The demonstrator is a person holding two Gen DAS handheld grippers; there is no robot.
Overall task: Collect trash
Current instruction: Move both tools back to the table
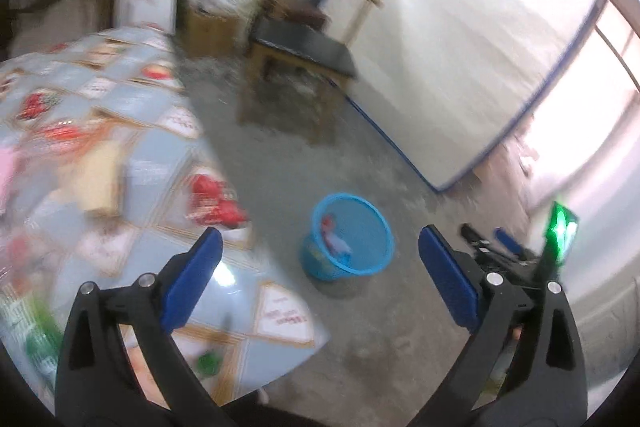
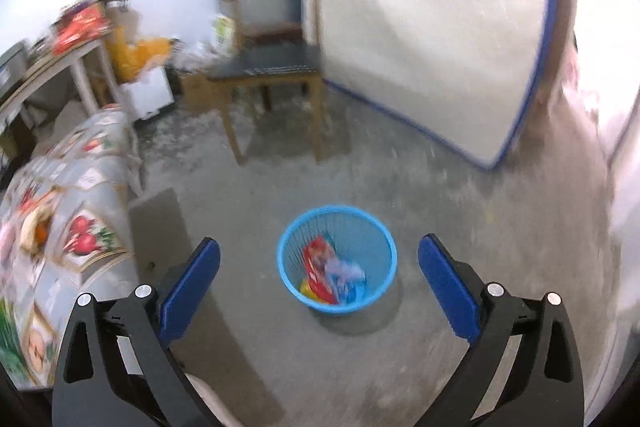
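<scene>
A blue mesh waste basket (image 2: 372, 227) stands on the grey concrete floor, straight ahead between my right gripper's (image 2: 320, 259) wide-open jaws, which hold nothing. Inside it lie a red wrapper (image 2: 318, 265) and a pale blue one (image 2: 348, 277). In the left wrist view the same basket (image 1: 360, 223) sits ahead and below, with trash (image 1: 334, 237) in it. My left gripper (image 1: 320, 251) is open and empty, above the corner of the table (image 1: 140, 171). A blurred green item (image 1: 209, 363) lies on the table near its front edge.
The table carries a fruit-patterned cloth (image 2: 80, 227) with blurred red and pink packets (image 1: 212, 199). A wooden chair (image 2: 276, 75) stands behind the basket. A white mattress (image 2: 420, 27) leans on the wall. Boxes and bags (image 2: 132, 59) crowd the far left corner.
</scene>
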